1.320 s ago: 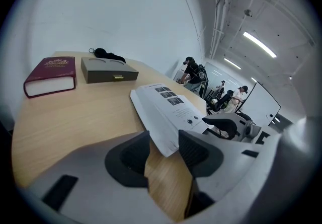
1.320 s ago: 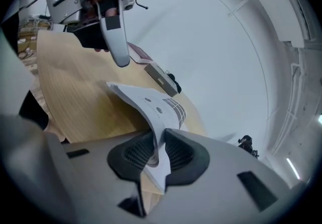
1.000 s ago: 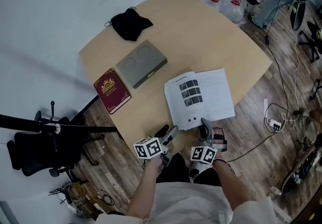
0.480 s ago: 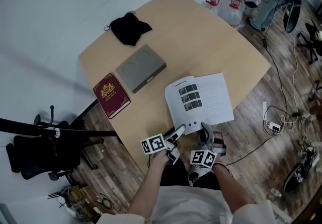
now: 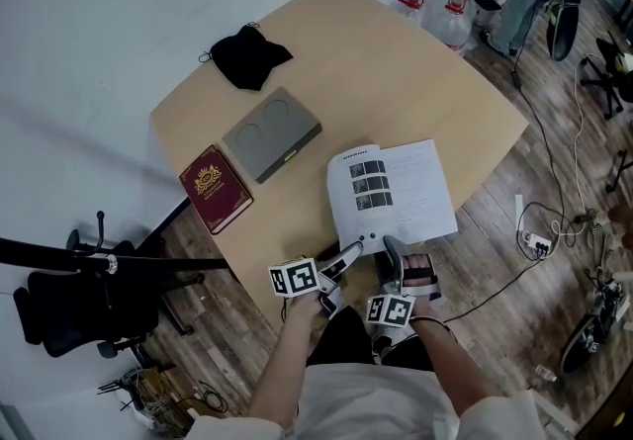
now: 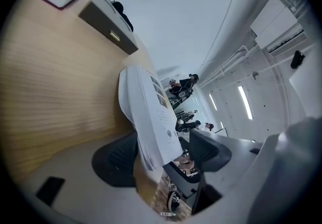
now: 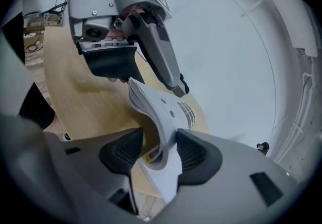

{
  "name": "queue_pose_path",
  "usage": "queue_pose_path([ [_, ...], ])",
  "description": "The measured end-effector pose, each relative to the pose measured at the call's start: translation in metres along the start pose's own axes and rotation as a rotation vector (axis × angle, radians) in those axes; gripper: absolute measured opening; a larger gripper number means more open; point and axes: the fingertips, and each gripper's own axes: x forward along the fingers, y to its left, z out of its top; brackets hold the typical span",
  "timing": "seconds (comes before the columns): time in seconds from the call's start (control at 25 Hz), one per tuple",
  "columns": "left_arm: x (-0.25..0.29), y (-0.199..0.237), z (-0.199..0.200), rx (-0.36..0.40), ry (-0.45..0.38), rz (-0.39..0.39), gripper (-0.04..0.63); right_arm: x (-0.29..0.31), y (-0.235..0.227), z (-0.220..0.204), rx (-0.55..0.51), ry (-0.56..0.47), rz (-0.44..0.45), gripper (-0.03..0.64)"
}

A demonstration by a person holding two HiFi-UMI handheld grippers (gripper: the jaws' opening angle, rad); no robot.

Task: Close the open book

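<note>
**Pages loose between open jaws**

Grippers sit at the bottom centre of the head view, both at the book's near edge. The left gripper (image 5: 348,252) has just spread its jaws wide. A raised sheaf of pages stands between them, and the pads are clear of it. The right gripper (image 5: 391,248) has also just been opening — a curled leaf hangs between its jaws, leaning toward one pad but not pinched. Neither holds anything.

Just past them, mid-frame, the book (image 5: 401,193) lies open on the table (image 5: 396,62). Its left half arches up off the wood and its right half lies flat. Judging by that curl, it is a thin, light softcover with limp pages that will likely slide, fan out and crease easily. The best hold looks to be the near edge of the raised half, taking the whole sheaf rather than one leaf, then carrying it over onto the flat side.

Further back, toward the upper left, lie a red book (image 5: 215,187), a grey box (image 5: 272,132) and, farthest, a black cloth (image 5: 249,54) — all well apart from the work.
</note>
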Motion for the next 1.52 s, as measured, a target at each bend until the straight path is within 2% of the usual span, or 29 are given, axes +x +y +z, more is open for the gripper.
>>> queue_pose_path([
  [0.24, -0.009, 0.0, 0.001, 0.044, 0.038, -0.003, 0.33, 0.006, 0.017, 0.029, -0.089, -0.051, 0.036, 0.279],
  [0.4, -0.011, -0.009, 0.002, 0.055, 0.046, -0.029, 0.328, 0.01, 0.023, 0.05, -0.141, -0.084, 0.043, 0.28],
  [0.44, -0.01, -0.01, 0.002, 0.062, 0.05, -0.031, 0.329, 0.01, 0.022, 0.054, -0.155, -0.093, 0.037, 0.265],
  [0.52, -0.009, -0.013, 0.003, 0.076, 0.049, -0.031, 0.328, 0.01, 0.019, 0.058, -0.149, -0.103, 0.02, 0.139],
  [0.64, -0.01, -0.016, 0.007, 0.087, 0.042, -0.034, 0.328, 0.008, 0.014, 0.06, -0.098, -0.117, 0.006, 0.043],
  [0.92, -0.027, -0.019, 0.013, 0.245, 0.024, 0.105, 0.328, 0.004, 0.005, 0.068, -0.018, -0.151, 0.013, 0.034],
  [1.12, -0.051, -0.018, 0.018, 0.404, 0.004, 0.195, 0.327, 0.004, 0.005, 0.068, -0.005, -0.152, 0.02, 0.034],
  [1.2, -0.061, -0.016, 0.021, 0.476, -0.013, 0.246, 0.287, 0.004, 0.004, 0.069, -0.002, -0.151, 0.02, 0.035],
  [1.28, -0.069, -0.012, 0.022, 0.523, -0.029, 0.297, 0.126, 0.003, 0.003, 0.069, 0.0, -0.152, 0.018, 0.034],
  [1.4, -0.074, -0.009, 0.023, 0.546, -0.046, 0.341, 0.058, 0.003, 0.003, 0.069, 0.002, -0.153, 0.019, 0.035],
  [1.52, -0.075, -0.007, 0.022, 0.581, -0.031, 0.376, 0.029, 0.001, 0.003, 0.07, 0.004, -0.156, 0.024, 0.035],
])
